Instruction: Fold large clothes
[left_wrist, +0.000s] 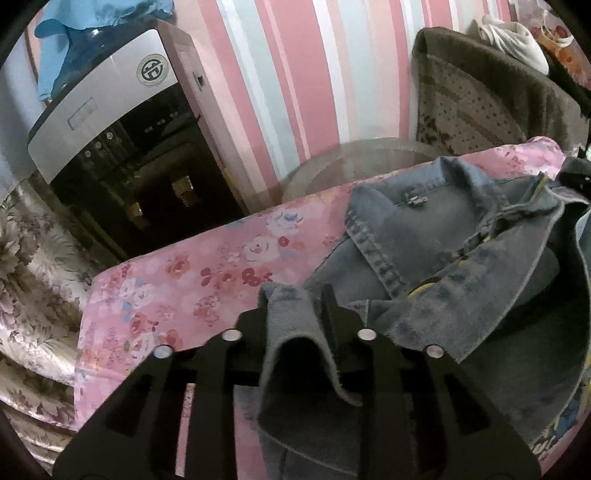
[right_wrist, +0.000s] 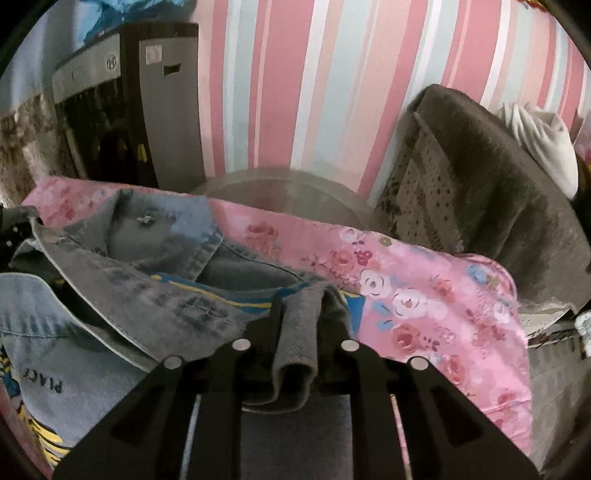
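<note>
A blue-grey denim jacket (left_wrist: 424, 229) lies rumpled on a pink floral sheet (left_wrist: 177, 280), collar toward the wall. My left gripper (left_wrist: 295, 306) is shut on a fold of the jacket's edge, which hangs back between the fingers. In the right wrist view the same jacket (right_wrist: 155, 258) spreads to the left, with a printed pale panel (right_wrist: 48, 354) at lower left. My right gripper (right_wrist: 301, 314) is shut on another fold of the jacket's edge, above the sheet (right_wrist: 424, 295).
A silver and black appliance (left_wrist: 122, 155) stands at the left against the pink striped wall (left_wrist: 295, 74). A brown blanket (right_wrist: 498, 206) with a white garment (right_wrist: 546, 144) on top is at the right. A round clear tub (right_wrist: 280, 192) sits behind the sheet.
</note>
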